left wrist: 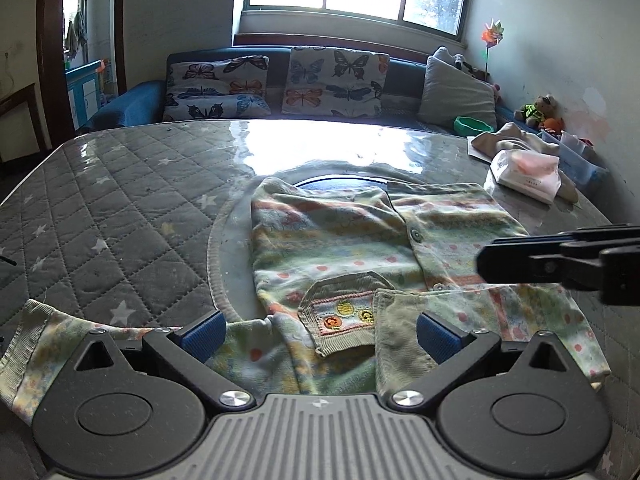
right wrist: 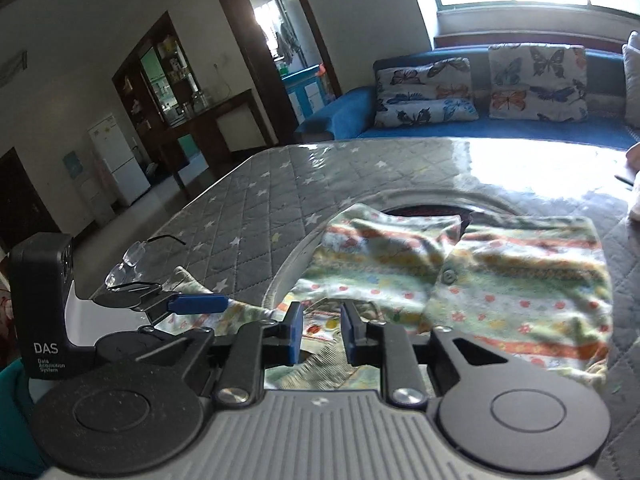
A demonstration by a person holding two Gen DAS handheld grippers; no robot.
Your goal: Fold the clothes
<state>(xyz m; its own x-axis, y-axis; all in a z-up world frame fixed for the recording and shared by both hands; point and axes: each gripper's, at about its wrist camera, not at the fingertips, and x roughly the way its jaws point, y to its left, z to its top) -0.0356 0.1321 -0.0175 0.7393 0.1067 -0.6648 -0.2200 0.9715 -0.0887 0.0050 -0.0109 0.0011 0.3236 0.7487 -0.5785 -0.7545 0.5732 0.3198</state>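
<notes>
Quilted grey table cover (left wrist: pixel 120 216), star-printed, under glossy film. Left gripper (left wrist: pixel 318 330) stands wide open over the cardigan (left wrist: pixel 332 240), grasping nothing; right gripper (right wrist: pixel 320 330) is narrowly parted, nothing visibly between its pads. Judged best: pinch one sleeve (left wrist: pixel 40 356) at its ribbed cuff, fold inward. Soft striped knit, buttoned, corduroy-like collar.

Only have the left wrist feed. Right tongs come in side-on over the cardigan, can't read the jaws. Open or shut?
Observer: In the right wrist view, the right tongs stand narrowly open above the cardigan, with nothing pinched.
Operator: Anything by the left tongs to avoid?
Observer: Yes. Eyeglasses lie on the table, close to the sleeve cuff.
</notes>
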